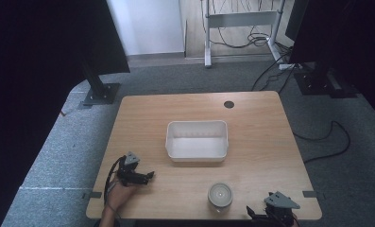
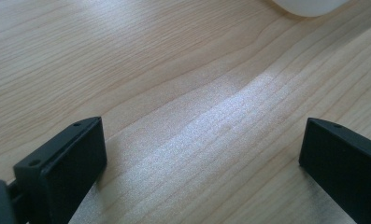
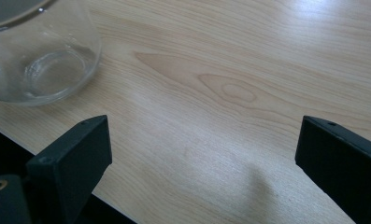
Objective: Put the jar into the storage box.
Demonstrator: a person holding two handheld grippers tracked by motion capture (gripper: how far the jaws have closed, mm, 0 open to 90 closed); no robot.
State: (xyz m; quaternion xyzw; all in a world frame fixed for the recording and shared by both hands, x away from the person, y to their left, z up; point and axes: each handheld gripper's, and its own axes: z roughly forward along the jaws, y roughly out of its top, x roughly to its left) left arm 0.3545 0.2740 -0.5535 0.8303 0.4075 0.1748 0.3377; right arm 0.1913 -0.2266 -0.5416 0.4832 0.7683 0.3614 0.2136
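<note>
A clear glass jar (image 1: pixel 220 196) stands near the table's front edge, right of centre; its rounded base (image 3: pixel 38 60) fills the upper left of the right gripper view. A white rectangular bin (image 1: pixel 197 140) sits mid-table, and its rim (image 2: pixel 309 5) peeks in at the top of the left gripper view. My left gripper (image 1: pixel 149 176) rests at the front left, held by a hand, jaws wide apart over bare wood (image 2: pixel 202 135). My right gripper (image 1: pixel 253 213) lies at the front right edge, just right of the jar, jaws wide apart (image 3: pixel 204 149) with nothing between them.
The wooden table (image 1: pixel 142 118) has a dark cable hole (image 1: pixel 229 104) at the back. Black stands (image 1: pixel 100 90) and cables (image 1: pixel 327 137) sit on the grey carpet around it. The front edge lies directly under the right gripper.
</note>
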